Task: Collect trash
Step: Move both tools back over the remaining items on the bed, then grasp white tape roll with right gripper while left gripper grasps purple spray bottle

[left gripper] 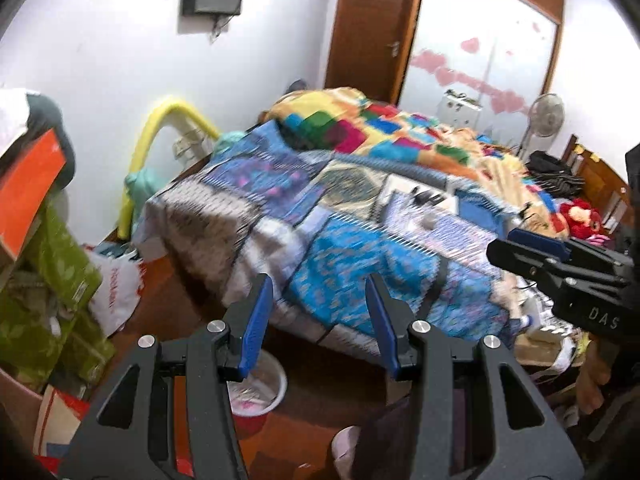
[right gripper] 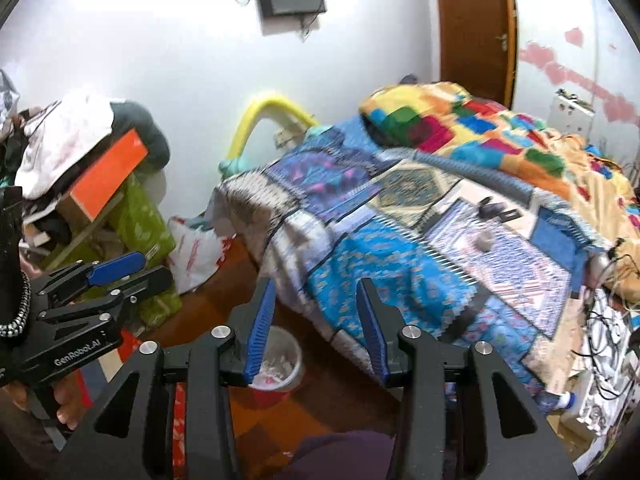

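Observation:
My left gripper (left gripper: 320, 292) is open and empty, held in the air above the floor by the foot of the bed (left gripper: 248, 216). My right gripper (right gripper: 316, 296) is open and empty too, beside the left one. Each shows in the other's view: the right gripper (left gripper: 520, 248) at the right edge, the left gripper (right gripper: 140, 264) at the left. A red bin with a white liner (right gripper: 280, 364) stands on the floor below both grippers; it also shows in the left wrist view (left gripper: 264, 392). A small grey crumpled lump (right gripper: 484, 240) lies on the bedspread, also seen from the left wrist (left gripper: 428, 223). Both views are blurred.
A pile of boxes and clothes (left gripper: 36, 216) fills the left side. A white plastic bag (right gripper: 196, 252) lies on the floor by the bed. Small dark items (right gripper: 492, 210) lie on the bed. Cables and clutter (right gripper: 604, 340) sit at the right. A wooden door (left gripper: 372, 28) is behind.

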